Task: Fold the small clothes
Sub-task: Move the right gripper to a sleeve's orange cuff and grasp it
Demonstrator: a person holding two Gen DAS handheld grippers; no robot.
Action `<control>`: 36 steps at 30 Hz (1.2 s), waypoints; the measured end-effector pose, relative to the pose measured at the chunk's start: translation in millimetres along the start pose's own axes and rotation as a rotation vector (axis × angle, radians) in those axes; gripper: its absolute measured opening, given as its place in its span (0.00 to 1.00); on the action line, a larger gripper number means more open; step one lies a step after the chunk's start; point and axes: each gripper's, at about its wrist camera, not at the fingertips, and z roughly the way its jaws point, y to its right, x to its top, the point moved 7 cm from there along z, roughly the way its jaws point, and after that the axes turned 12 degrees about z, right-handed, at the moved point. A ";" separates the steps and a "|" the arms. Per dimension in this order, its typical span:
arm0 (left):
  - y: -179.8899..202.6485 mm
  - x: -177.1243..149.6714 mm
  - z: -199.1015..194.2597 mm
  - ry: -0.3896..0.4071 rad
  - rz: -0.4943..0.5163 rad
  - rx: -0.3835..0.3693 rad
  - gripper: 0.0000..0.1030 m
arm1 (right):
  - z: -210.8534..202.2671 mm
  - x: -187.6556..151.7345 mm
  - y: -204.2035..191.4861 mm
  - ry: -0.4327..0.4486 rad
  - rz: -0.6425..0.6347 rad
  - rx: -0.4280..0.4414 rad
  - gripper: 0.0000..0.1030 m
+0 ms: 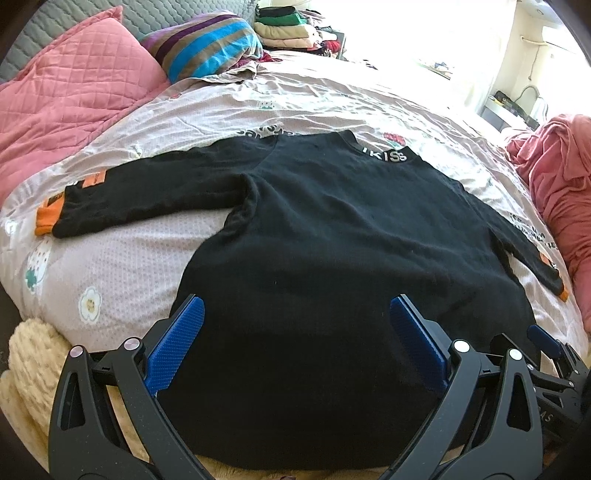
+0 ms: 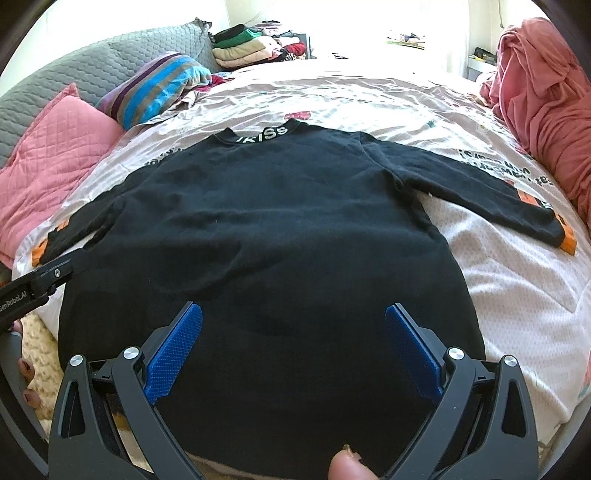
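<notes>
A small black long-sleeved sweater (image 1: 332, 229) lies flat on the bed, collar with white letters at the far end, hem toward me, both sleeves spread out with orange cuffs. It also shows in the right wrist view (image 2: 280, 206). My left gripper (image 1: 295, 310) is open and empty, over the hem's left half. My right gripper (image 2: 293, 314) is open and empty, over the hem's right half. The right gripper's body shows at the lower right of the left wrist view (image 1: 554, 354); the left gripper's body shows at the left edge of the right wrist view (image 2: 33, 284).
The bed has a pale printed sheet (image 1: 258, 107). A pink quilted pillow (image 1: 66, 85) and a striped pillow (image 1: 210, 44) lie at the far left. A stack of folded clothes (image 1: 288, 26) sits at the far end. A pink blanket (image 2: 543, 103) is heaped at the right.
</notes>
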 end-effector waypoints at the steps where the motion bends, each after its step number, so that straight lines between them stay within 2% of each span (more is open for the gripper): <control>1: 0.4 2.6 1.3 -0.002 0.001 0.000 0.92 | 1.5 2.8 -0.5 0.000 -0.001 0.002 0.96; 20: 14.7 50.6 30.8 -0.021 0.030 -0.004 0.92 | 28.7 66.9 9.0 0.033 0.035 0.024 0.96; 33: 22.6 77.0 63.9 -0.061 0.052 -0.012 0.92 | 54.5 103.1 63.1 0.051 0.162 -0.063 0.96; 36: 26.0 84.2 69.5 -0.051 0.082 0.021 0.92 | 58.2 110.2 77.1 0.057 0.190 -0.083 0.96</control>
